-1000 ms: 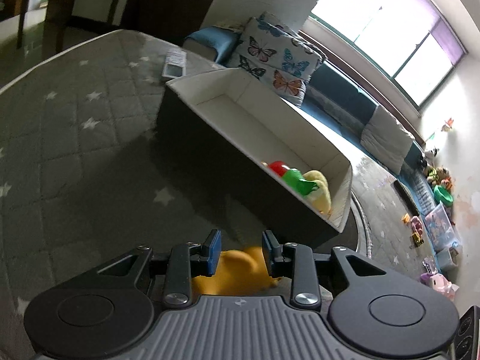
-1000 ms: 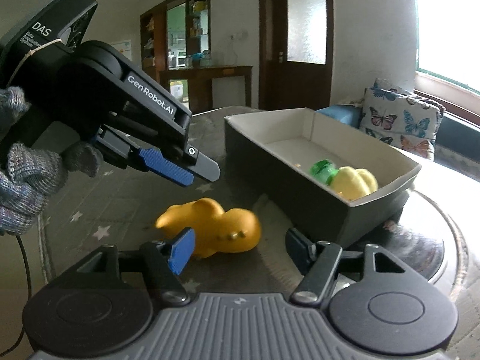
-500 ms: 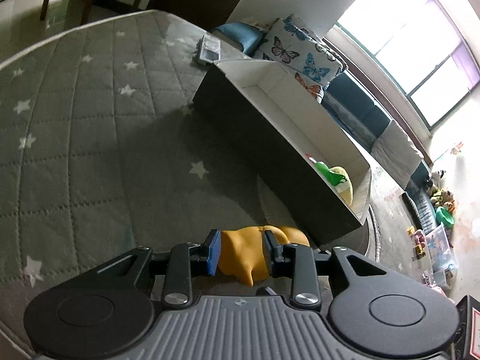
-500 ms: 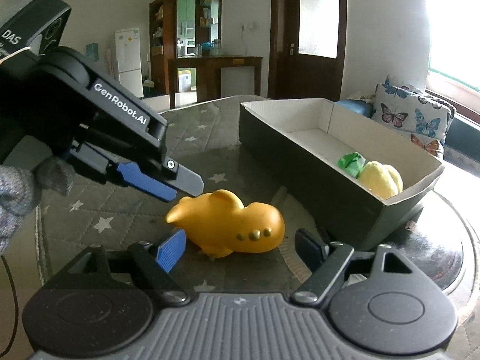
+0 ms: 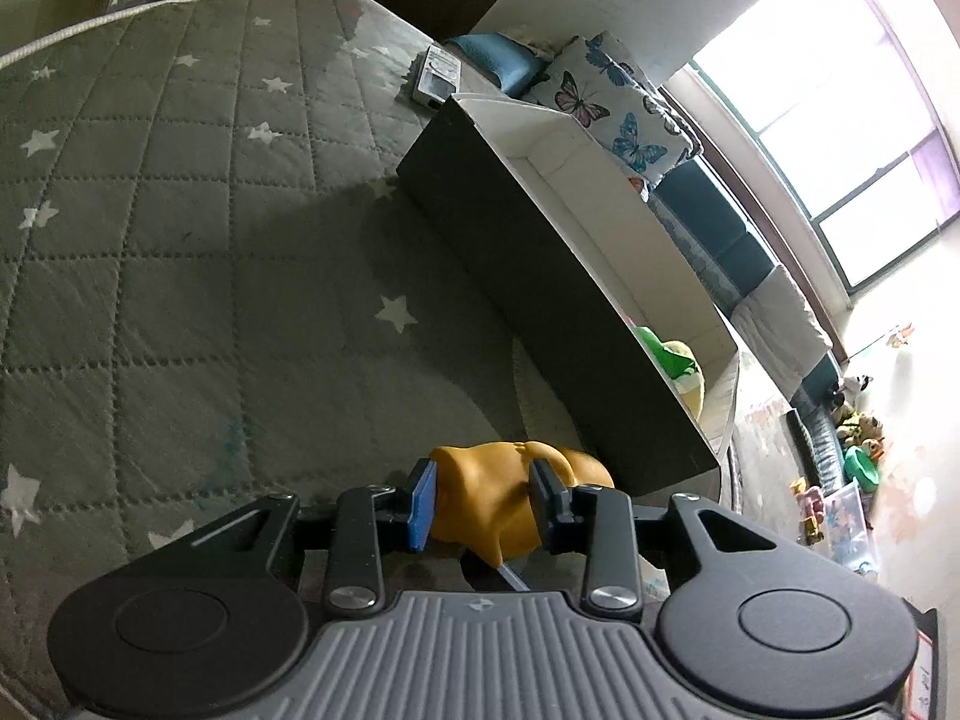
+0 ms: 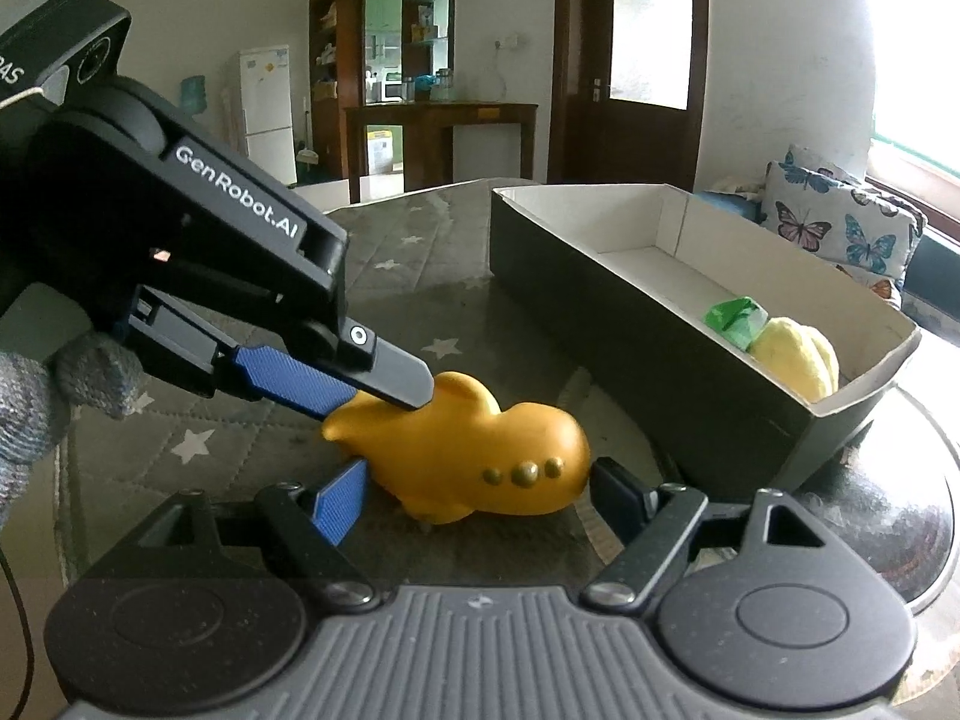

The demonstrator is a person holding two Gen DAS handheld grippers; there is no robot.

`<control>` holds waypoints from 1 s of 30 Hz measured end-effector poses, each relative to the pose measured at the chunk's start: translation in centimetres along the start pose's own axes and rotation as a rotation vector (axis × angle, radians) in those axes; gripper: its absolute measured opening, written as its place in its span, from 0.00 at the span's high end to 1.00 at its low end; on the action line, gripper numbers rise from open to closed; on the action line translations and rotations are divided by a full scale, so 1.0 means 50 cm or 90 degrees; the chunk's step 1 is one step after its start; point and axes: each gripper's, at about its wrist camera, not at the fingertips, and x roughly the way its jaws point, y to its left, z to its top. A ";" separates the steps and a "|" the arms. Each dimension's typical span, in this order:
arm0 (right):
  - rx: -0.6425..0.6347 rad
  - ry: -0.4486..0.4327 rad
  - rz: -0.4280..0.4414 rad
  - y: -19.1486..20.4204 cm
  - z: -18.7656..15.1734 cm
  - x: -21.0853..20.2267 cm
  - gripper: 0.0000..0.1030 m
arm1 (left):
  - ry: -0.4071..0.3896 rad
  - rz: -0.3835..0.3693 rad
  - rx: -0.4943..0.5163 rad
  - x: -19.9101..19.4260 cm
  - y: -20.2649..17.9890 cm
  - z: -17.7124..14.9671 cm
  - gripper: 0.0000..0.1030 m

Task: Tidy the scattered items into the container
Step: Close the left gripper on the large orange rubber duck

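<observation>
Both grippers meet at the orange toy (image 6: 474,456), a plump airplane shape lying on the grey star-quilted mat (image 5: 180,252). Left gripper (image 5: 483,501) has its jaws around the toy's tail end; they have just been opening, and from the right wrist view one finger (image 6: 390,375) lies on the toy's top, so whether the pads press cannot be told for sure. Right gripper (image 6: 480,495) stands spread wide, its blue pad at the tail side and its dark pad at the nose, with no clear pinch. A gloved hand (image 6: 36,402) carries the left tool at the near left.

Just to the right of the toy stands the container (image 6: 660,330), a long dark box with a white inside, its near wall close to the toy's nose. Inside, at the near right end, lie a green item (image 6: 735,315) and a yellow soft toy (image 6: 792,360); the far part of its floor is bare. A remote-like device (image 5: 436,77) lies on the mat past the box's far corner. Butterfly cushions (image 6: 840,231) sit beyond. Open mat spreads left and far of the toy.
</observation>
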 end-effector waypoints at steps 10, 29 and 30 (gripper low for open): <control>-0.003 0.003 0.001 0.003 0.003 0.014 0.17 | -0.005 -0.010 -0.021 0.009 0.011 0.010 0.63; 0.030 0.010 -0.020 -0.001 0.017 0.031 0.23 | -0.001 -0.010 -0.066 0.047 0.025 0.049 0.60; 0.030 0.011 -0.020 -0.002 0.018 0.033 0.23 | -0.001 -0.009 -0.063 0.048 0.023 0.051 0.60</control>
